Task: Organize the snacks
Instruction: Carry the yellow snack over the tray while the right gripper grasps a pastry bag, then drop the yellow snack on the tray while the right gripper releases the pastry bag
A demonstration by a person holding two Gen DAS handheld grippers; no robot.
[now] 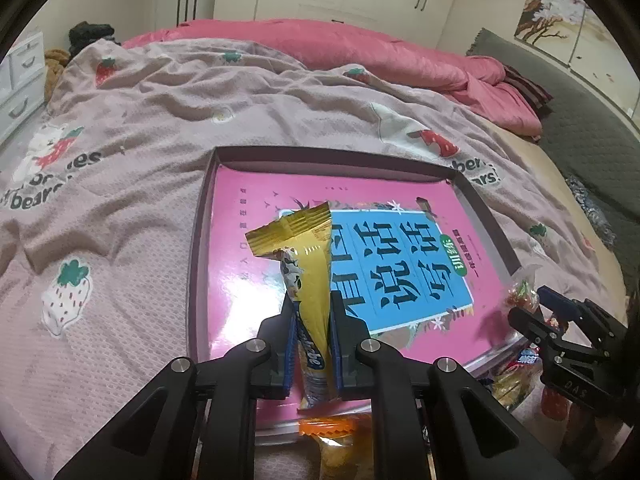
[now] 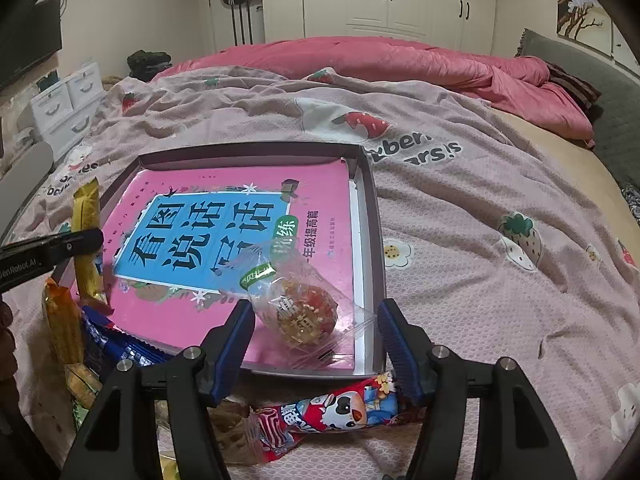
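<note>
A shallow grey tray [image 1: 332, 160] lies on the bed with a pink book [image 1: 248, 240] inside it. My left gripper [image 1: 310, 304] is shut on a long yellow snack packet [image 1: 308, 272], held upright over the tray's near edge. My right gripper [image 2: 314, 316] holds a clear-wrapped round snack [image 2: 304, 304] between its blue pads, over the book's near right corner by the tray [image 2: 372, 240]. In the right wrist view the left gripper [image 2: 92, 240] and the yellow packet [image 2: 86, 208] show at the tray's left side. The right gripper [image 1: 536, 312] shows at the tray's right in the left wrist view.
Loose snacks lie in front of the tray: a red packet [image 2: 332, 408], blue packets [image 2: 116, 344] and an orange-yellow packet [image 2: 60, 320]. A strawberry-print blanket [image 2: 480, 200] covers the bed, with a pink duvet [image 2: 400, 60] behind. White drawers [image 2: 68, 108] stand at left.
</note>
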